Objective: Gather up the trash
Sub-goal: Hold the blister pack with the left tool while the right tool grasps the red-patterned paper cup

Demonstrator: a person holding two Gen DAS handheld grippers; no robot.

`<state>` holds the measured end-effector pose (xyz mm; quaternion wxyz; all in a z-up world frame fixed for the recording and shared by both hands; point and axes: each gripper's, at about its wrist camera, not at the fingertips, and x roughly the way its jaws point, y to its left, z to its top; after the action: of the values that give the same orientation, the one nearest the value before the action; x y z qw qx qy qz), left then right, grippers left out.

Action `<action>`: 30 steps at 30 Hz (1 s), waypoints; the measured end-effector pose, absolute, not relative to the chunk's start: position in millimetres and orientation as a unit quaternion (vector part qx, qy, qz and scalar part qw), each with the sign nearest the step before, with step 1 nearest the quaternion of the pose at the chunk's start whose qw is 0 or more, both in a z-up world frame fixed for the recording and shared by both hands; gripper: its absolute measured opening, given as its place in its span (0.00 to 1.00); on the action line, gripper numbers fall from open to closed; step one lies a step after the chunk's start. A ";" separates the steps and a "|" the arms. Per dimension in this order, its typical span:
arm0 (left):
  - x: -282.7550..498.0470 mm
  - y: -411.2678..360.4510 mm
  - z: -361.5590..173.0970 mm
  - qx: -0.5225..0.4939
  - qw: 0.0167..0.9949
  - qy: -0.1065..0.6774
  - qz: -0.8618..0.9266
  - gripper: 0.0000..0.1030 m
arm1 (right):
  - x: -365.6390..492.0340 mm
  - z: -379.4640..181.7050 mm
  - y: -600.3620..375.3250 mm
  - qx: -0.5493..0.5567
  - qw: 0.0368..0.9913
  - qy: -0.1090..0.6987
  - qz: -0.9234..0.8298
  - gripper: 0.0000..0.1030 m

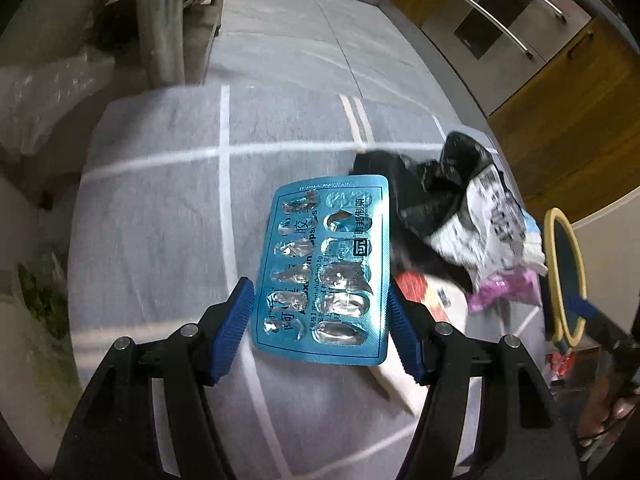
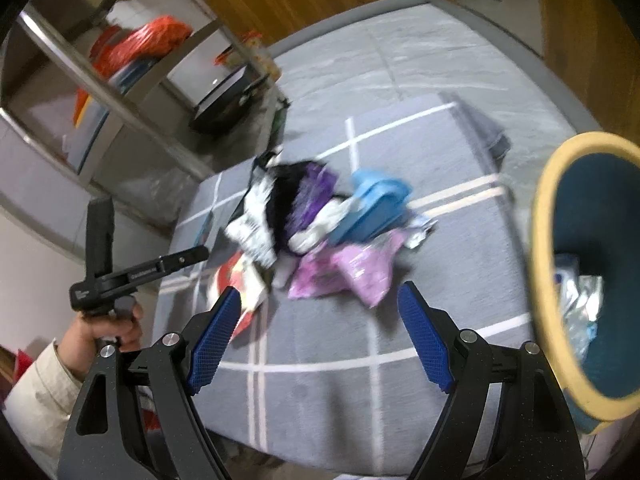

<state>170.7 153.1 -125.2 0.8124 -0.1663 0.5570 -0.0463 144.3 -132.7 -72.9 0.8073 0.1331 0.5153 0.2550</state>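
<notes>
My left gripper is shut on a blue empty pill blister pack, held by its two long edges above the grey table. A pile of trash lies on the table: a black-and-white bag, a pink wrapper and a red-and-white packet. In the right wrist view my right gripper is open and empty above the table, short of the pile: black-and-white bag, pink wrapper, blue pack. A teal bin with a yellow rim holds some trash at the right.
The bin also shows at the right of the left wrist view. Metal shelving with orange bags stands left of the table. Wooden cabinets line the far side. My left hand and gripper body are at the table's left edge.
</notes>
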 end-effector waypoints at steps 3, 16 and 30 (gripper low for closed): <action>157.0 159.2 -134.0 -0.225 0.790 0.568 -0.056 0.62 | 139.4 -85.4 -112.9 0.134 0.789 0.531 0.277 0.79; 117.8 162.1 -153.4 -0.303 0.767 0.561 -0.075 0.62 | 150.2 -123.1 -57.7 0.171 0.751 0.563 0.299 0.79; 126.2 144.9 -140.0 -0.258 0.776 0.573 -0.056 0.55 | 151.0 -135.6 -29.6 0.157 0.753 0.560 0.308 0.23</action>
<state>126.2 144.9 -140.0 0.7760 -0.2578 0.5728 -0.0562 151.0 -29.6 -135.6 0.7534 0.1568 0.5596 0.3076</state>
